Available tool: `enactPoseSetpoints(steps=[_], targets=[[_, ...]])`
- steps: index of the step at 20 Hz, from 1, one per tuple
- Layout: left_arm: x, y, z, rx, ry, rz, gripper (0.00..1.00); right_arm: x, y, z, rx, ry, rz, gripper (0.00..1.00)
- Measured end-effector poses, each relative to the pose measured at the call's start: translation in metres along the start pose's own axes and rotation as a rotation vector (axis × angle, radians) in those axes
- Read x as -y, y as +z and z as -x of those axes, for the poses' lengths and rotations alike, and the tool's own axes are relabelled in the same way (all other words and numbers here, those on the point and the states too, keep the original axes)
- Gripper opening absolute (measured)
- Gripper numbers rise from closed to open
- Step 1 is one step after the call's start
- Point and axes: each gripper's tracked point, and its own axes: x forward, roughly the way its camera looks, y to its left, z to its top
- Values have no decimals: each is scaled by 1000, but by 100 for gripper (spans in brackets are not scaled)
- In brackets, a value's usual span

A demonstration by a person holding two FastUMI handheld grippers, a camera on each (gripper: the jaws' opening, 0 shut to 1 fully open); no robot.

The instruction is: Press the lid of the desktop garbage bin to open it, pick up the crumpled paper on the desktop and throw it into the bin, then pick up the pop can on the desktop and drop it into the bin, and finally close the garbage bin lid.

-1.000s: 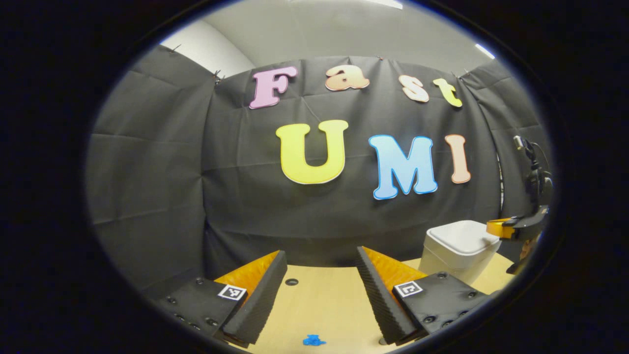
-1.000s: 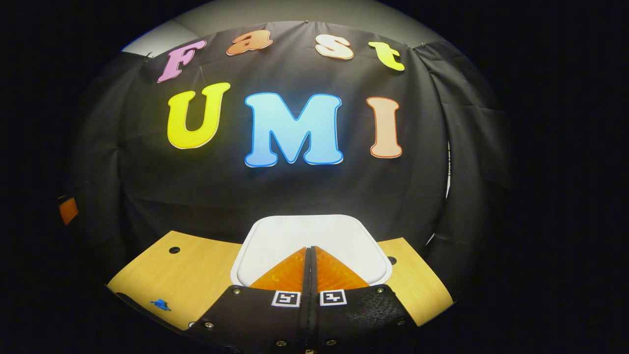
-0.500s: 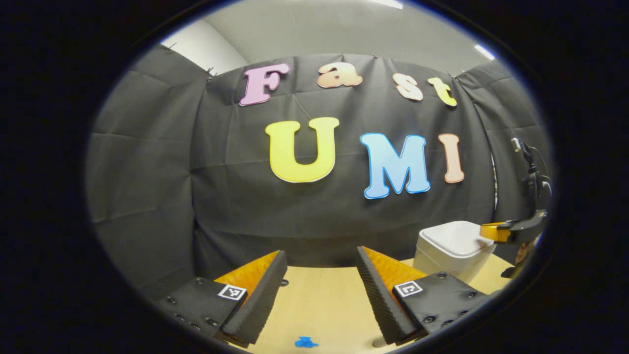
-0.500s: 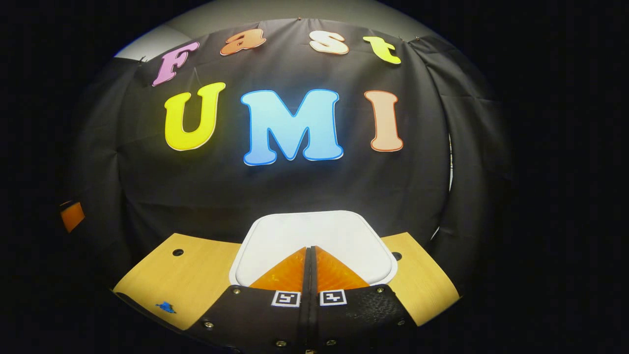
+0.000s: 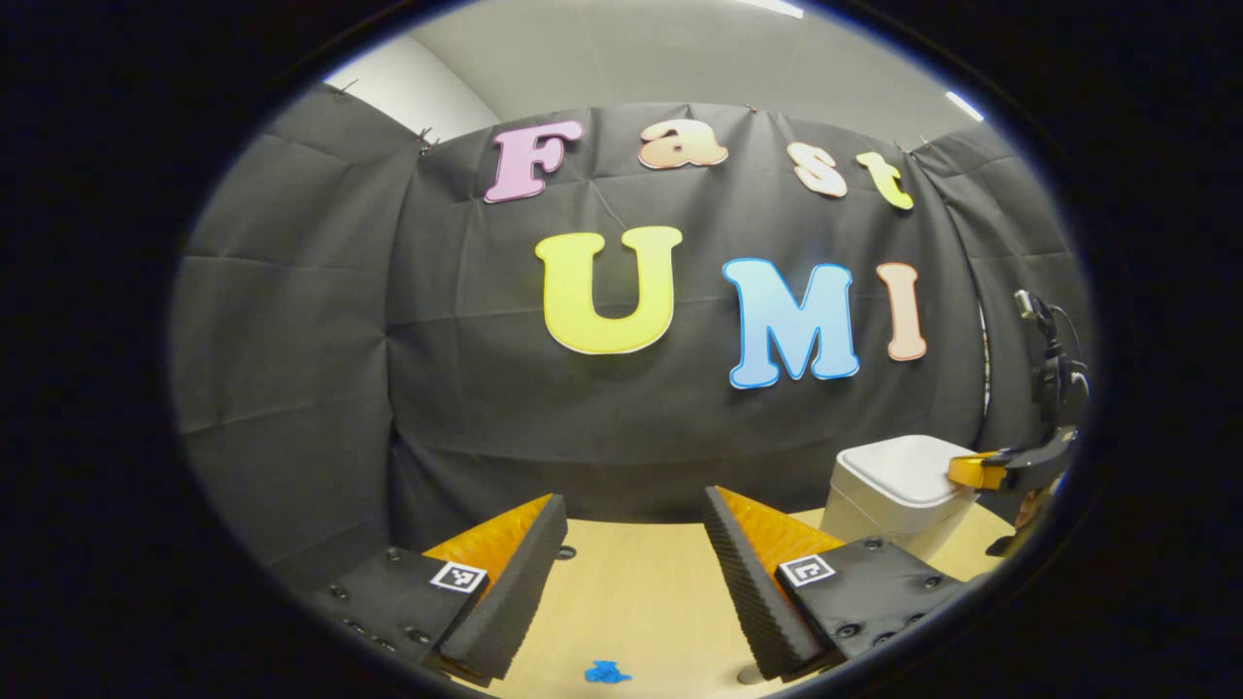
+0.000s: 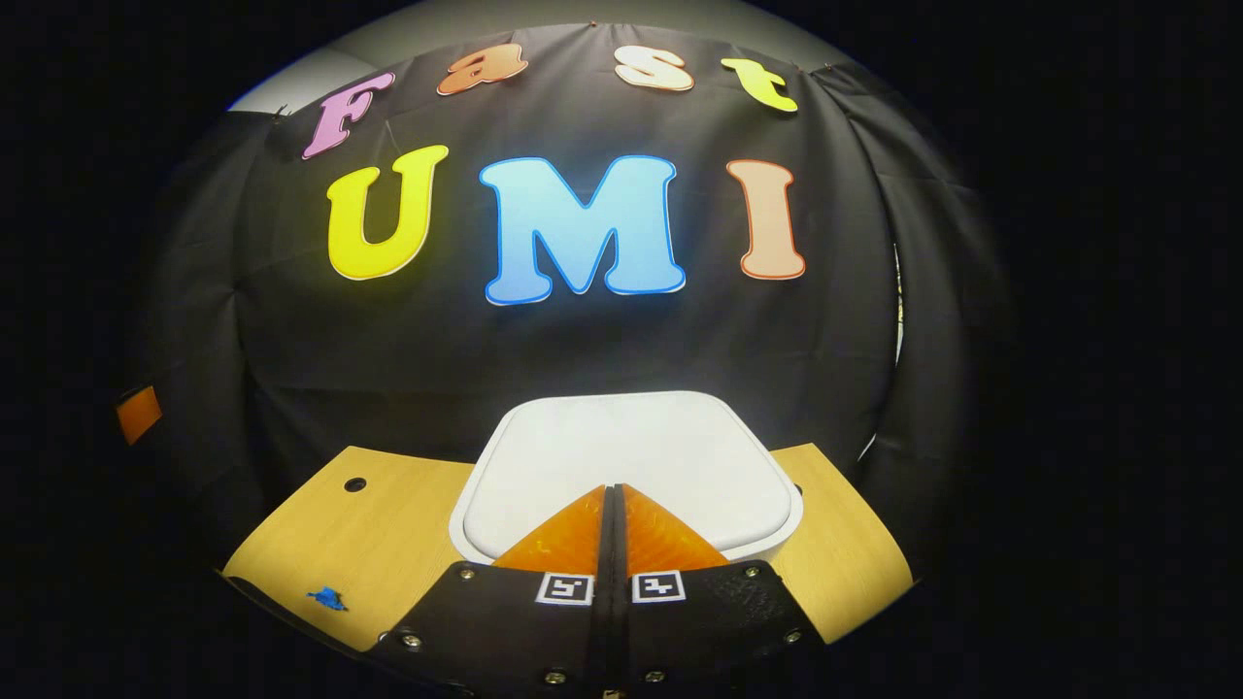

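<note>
The right gripper [image 6: 612, 490], fingers pressed together on nothing, is level, its tip over the near edge of the white, rounded-square plastic bin lid [image 6: 626, 456], which lies flat and closed at 12 o'clock. The left gripper [image 5: 636, 529] hovers with fingers spread over the pale wooden desktop [image 5: 631, 592]; the white bin [image 5: 898, 490] stands at its 2 o'clock. No writing is legible.

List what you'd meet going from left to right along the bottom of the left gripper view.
Left finger of the left gripper → blue mark on the table → right finger → white garbage bin → right gripper over its lid.
</note>
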Motion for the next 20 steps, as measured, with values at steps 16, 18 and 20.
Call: enactPoseSetpoints(steps=[16, 18, 20], targets=[[19, 6, 2, 7, -26, -8, 90, 0, -5, -3, 51, 20, -82, 1], [19, 8, 4, 13, -23, -15, 90, 0, -2, -4, 60, 25, -82, 0], [17, 10, 6, 19, -17, -24, 94, 0, 3, -4, 64, 32, -95, 0]])
